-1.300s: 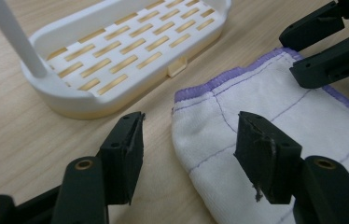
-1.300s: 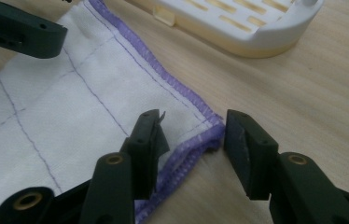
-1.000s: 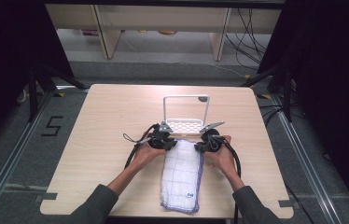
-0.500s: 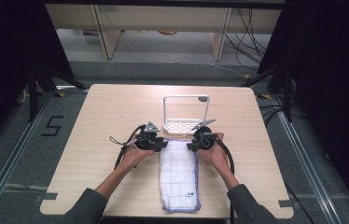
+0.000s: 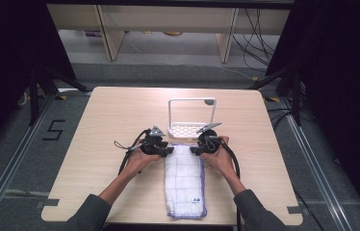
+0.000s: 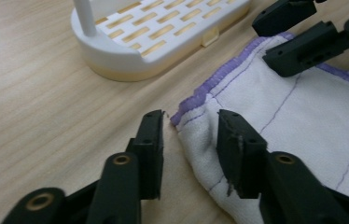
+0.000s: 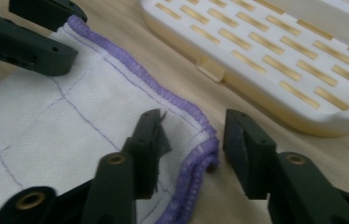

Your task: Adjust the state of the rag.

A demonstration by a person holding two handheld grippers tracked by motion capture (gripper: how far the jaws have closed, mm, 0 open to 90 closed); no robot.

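A folded white cloth (image 5: pixel 184 180) with purple grid lines and a purple hem lies flat on the wooden table (image 5: pixel 110 120), long side running toward me. My left gripper (image 5: pixel 168 150) stands open at the cloth's far left corner (image 6: pixel 182 114). Its jaws have just been opening, and the corner lies loose between them. My right gripper (image 5: pixel 195 149) is open at the far right corner (image 7: pixel 205 140). Its jaws opened and have just eased in a little, not pressing the hem. Each gripper view shows the other gripper's fingertips (image 6: pixel 303 46) (image 7: pixel 28 42) across the cloth.
A white slotted rack (image 5: pixel 187 129) with an upright wire frame (image 5: pixel 192 101) stands just beyond the cloth's far edge, close to both grippers. Its tray shows near my jaws in the left gripper view (image 6: pixel 163 37) and the right gripper view (image 7: pixel 280 51). Bare table lies left and right.
A second ago the cloth lay slanted with its far end bunched between the hands. Now it lies straight and flat, its far edge close to the rack.
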